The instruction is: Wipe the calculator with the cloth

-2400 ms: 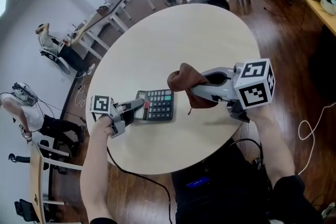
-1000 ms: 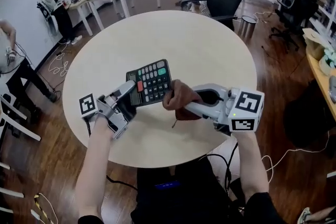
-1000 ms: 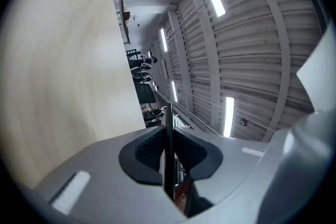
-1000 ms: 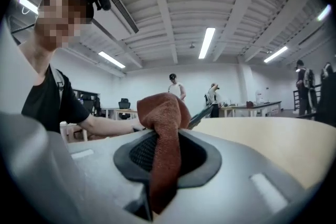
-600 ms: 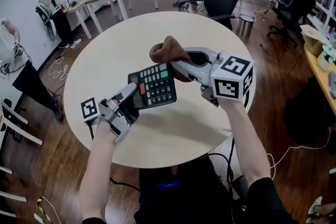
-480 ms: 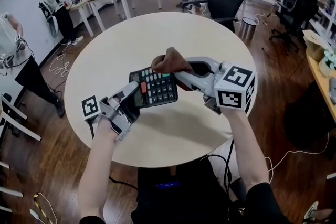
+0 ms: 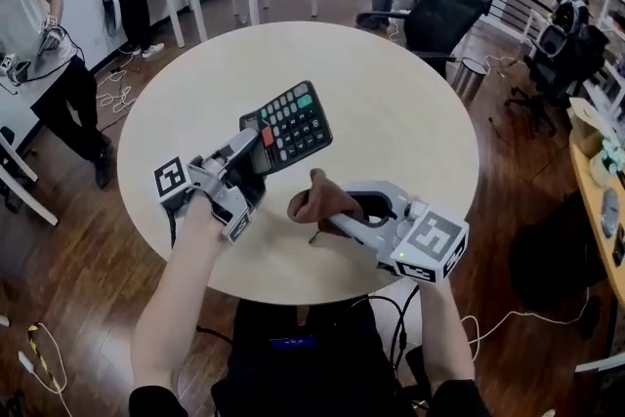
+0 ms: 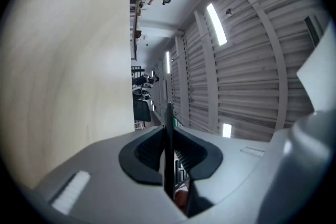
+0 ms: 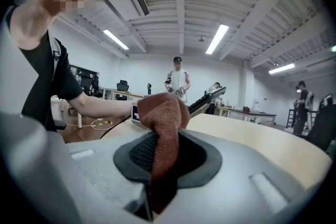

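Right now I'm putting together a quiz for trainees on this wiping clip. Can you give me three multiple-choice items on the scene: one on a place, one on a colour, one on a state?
1. Where is the calculator relative to the table?
A. Lying flat on it
B. Held tilted above it in the left hand-held gripper
C. Underneath it

2. What colour is the cloth?
A. Blue
B. White
C. Reddish brown

3. What state is the right hand-held gripper in?
A. Shut on the cloth
B. Open and empty
C. Shut on the calculator

Answers:
1 B: the head view shows the calculator raised and tilted, with its end clamped in the left jaws.
2 C: the cloth is reddish brown in both the head view and the right gripper view.
3 A: the right gripper view shows the cloth pinched between the jaws.
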